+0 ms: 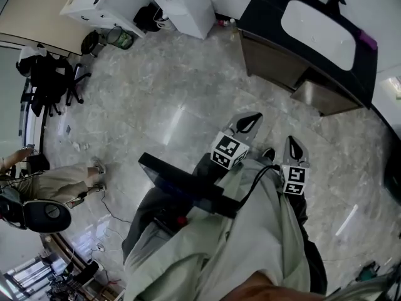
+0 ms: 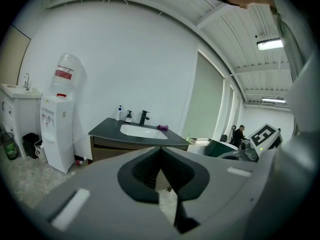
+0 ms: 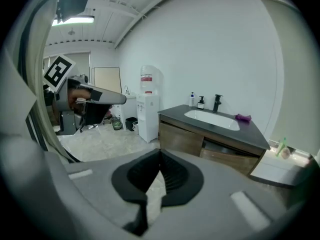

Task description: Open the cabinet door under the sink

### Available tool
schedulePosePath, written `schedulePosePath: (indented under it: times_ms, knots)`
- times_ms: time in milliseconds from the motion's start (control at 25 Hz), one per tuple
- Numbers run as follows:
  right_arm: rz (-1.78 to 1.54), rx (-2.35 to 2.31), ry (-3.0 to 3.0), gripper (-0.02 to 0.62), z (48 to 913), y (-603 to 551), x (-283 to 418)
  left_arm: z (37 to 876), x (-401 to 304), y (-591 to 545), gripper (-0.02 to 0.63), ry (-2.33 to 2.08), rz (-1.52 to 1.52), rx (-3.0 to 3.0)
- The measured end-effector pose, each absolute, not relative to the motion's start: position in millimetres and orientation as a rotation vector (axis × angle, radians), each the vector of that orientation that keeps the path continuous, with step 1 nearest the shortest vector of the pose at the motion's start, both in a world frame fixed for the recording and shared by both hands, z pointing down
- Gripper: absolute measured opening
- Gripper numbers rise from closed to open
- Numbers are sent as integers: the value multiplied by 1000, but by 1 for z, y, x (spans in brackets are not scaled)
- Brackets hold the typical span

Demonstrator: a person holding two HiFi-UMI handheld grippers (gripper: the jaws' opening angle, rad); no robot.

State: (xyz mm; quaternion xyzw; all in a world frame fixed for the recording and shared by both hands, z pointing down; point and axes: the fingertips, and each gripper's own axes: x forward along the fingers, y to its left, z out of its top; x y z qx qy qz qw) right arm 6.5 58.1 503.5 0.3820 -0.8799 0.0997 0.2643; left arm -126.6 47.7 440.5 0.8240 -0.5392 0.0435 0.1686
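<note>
Mostly, the cabinet (image 3: 187, 140) under the sink (image 3: 212, 119) shows only in part; in the left gripper view its lower front is hidden behind the grey body of the left gripper (image 2: 161, 156), and in the head view the dark countertop (image 1: 263, 8) runs off the top edge; any handle on the doors is too small for us to make out; the panel (image 3: 232, 159) at the cabinet's end farthest from the water dispenser (image 3: 146, 109) has a dark gap above it, and we cannot tell whether it stands ajar; a small purple thing (image 3: 243, 117) lies on the countertop beside the basin, too blurred to name; our own light clothing (image 1: 250, 243) covers the lower middle of the head view. We see the left gripper with its jaws together, tips meeting, nothing between them; the right gripper (image 3: 160, 156) is likewise closed and empty; both point toward the cabinet and hang well apart from it, with bare marble floor (image 1: 188, 105) between, touching nothing; the cabinet stands against the white wall, near the water dispenser.
</note>
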Motion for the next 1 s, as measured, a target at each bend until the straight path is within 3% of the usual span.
schedulePosePath:
  times_ms: [1000]
  knots:
    - [223, 1179, -2283, 0, 504, 91, -40, 441, -164, 52, 6, -1334, 96, 2448]
